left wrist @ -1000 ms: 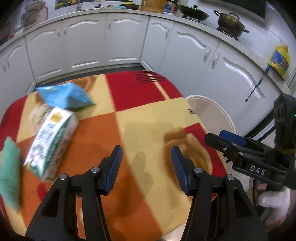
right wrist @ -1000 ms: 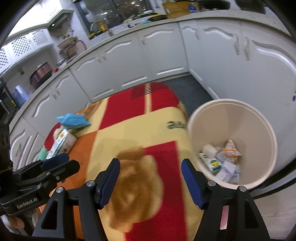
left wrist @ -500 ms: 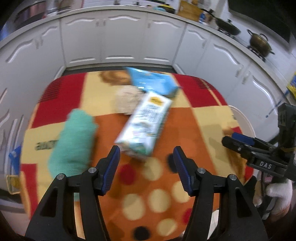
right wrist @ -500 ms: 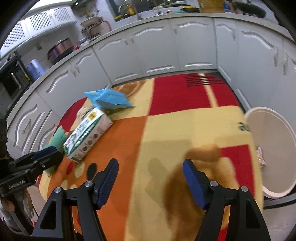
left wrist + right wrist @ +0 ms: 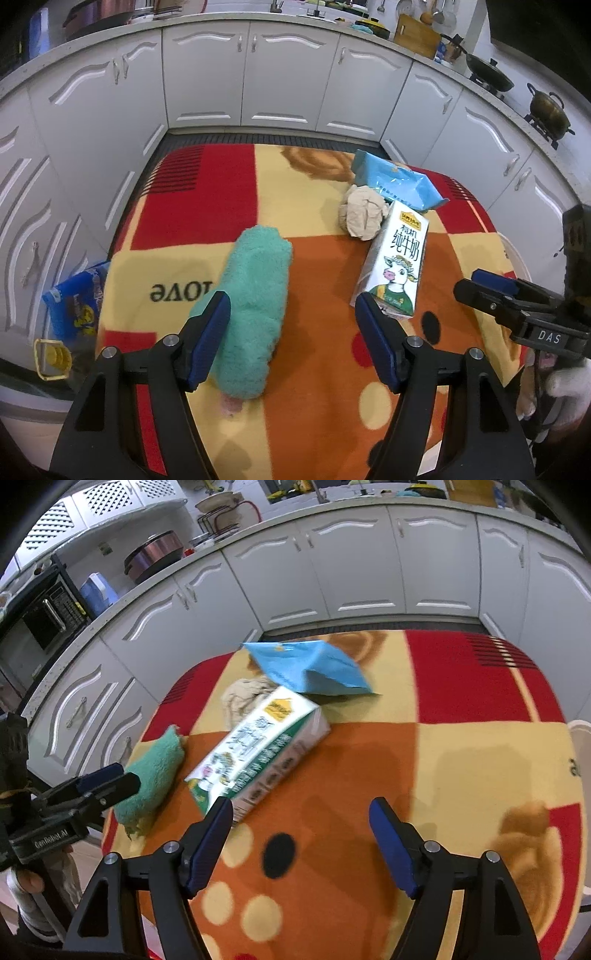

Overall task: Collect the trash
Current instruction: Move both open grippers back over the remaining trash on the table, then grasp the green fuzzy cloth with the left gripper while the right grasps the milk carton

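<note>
Three pieces of trash wait on the table [image 5: 317, 369]: milk carton [image 5: 397, 264], paper ball [image 5: 364, 216], blue packet [image 5: 395, 181]. Left claw [image 5: 293, 332] and right claw [image 5: 301, 836] are opening, both empty; nothing is collected yet.

White bin [image 5: 580, 731] cut off at the right wrist view's right edge past the table's right edge, crumpled paper [image 5: 243, 696] half hidden behind the milk carton [image 5: 258, 753], blue packet [image 5: 75, 302] below the table's left edge partly covered by the blanket [image 5: 317, 369], countertop items too small to tell

Both tongs swung from bin to trash, milk carton [image 5: 395, 266] now near, jaws opening
</note>
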`<state>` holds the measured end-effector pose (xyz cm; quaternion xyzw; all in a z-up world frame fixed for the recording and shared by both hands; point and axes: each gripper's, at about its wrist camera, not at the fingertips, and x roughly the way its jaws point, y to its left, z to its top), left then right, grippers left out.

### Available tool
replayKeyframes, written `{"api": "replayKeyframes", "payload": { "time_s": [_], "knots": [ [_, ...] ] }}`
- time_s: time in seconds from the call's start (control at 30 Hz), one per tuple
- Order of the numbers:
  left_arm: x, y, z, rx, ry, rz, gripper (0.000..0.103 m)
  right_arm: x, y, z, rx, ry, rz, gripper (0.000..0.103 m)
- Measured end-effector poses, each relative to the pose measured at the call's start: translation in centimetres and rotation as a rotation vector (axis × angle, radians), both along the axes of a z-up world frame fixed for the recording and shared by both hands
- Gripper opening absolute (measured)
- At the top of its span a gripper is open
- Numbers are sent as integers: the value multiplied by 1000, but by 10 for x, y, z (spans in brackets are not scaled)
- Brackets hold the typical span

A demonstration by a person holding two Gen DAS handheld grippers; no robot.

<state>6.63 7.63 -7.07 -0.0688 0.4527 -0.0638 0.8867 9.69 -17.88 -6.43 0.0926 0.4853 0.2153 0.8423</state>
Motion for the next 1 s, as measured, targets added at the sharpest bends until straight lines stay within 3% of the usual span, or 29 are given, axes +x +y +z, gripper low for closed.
{"api": "replayKeyframes", "payload": {
  "time_s": [0.47, 0.77, 0.9, 1.0],
  "knots": [
    [8, 21, -15, 25, 23, 16, 70, 19, 40, 1, 54, 50, -15, 81],
    [14, 22, -20, 17, 23, 11, 70, 41, 71, -11, 24, 102, -82, 83],
    [19, 22, -23, 14, 27, 0, 70, 48, 77, -20, -7, 126, -87, 83],
    [23, 21, -24, 13, 30, -13, 70, 49, 65, -23, 17, 135, -67, 75]
  ]
}}
